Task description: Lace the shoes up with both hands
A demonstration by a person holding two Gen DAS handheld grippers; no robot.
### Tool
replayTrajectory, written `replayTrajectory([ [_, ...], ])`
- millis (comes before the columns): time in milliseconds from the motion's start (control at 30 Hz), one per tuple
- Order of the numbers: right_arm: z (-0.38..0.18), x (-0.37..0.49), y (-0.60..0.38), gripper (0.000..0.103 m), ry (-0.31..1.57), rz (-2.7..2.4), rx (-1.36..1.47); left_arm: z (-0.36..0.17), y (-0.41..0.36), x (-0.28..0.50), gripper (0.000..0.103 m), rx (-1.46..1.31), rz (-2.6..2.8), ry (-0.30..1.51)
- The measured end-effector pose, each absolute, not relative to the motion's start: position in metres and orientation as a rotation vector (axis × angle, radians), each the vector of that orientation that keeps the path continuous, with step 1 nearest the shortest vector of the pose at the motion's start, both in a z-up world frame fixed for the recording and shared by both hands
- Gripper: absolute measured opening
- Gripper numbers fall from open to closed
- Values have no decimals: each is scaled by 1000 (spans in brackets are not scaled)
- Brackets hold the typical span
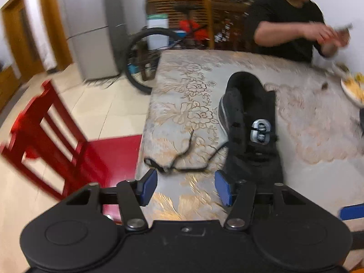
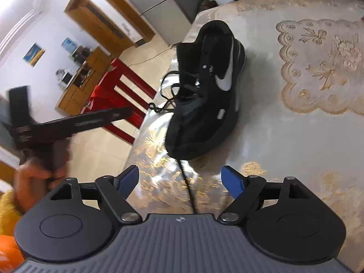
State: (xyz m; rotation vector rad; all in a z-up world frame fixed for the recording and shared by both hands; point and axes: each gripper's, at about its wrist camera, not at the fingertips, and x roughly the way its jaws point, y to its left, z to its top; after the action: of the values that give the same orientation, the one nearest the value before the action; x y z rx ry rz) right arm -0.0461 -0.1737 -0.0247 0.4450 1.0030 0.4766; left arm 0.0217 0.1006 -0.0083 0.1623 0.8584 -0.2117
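The shoe (image 2: 204,91) is my landmark: black with a white swoosh, it lies on the patterned table (image 2: 295,136), close to the edge that faces the red chair (image 1: 45,132). Beyond its heel, at the far side of the table, a person in black sits near a plate of food (image 1: 353,89). From the eyelets the lace (image 1: 179,159) trails loose onto the cloth on the chair side of the shoe, one strand looping near the table edge and another running from the toe toward me. My left gripper (image 1: 185,187) hangs above that loop with its jaws parted and nothing between them. My right gripper (image 2: 179,178) sits just short of the toe, jaws spread wide, the strand lying below the gap but not pinched. I judge lacing has barely begun: this is the reach for the loose ends. Next, each gripper must drop onto its own strand, close on it, and steer it to an eyelet.
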Motion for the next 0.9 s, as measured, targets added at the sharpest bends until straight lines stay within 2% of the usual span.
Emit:
replayTrajectory([
  [167,-26,-47,-135,82,1022,387,575,-54,111,81,47,243,-365,910],
  [300,-19,-58,-90,82,1026,317,460,-75,107,104,46,297,-466,920],
  [433,-9,-67,-57,82,1031,249,345,-85,103,116,46,291,-505,934],
  [900,-9,-59,-53,82,1061,57,323,-99,97,127,46,278,-554,946],
])
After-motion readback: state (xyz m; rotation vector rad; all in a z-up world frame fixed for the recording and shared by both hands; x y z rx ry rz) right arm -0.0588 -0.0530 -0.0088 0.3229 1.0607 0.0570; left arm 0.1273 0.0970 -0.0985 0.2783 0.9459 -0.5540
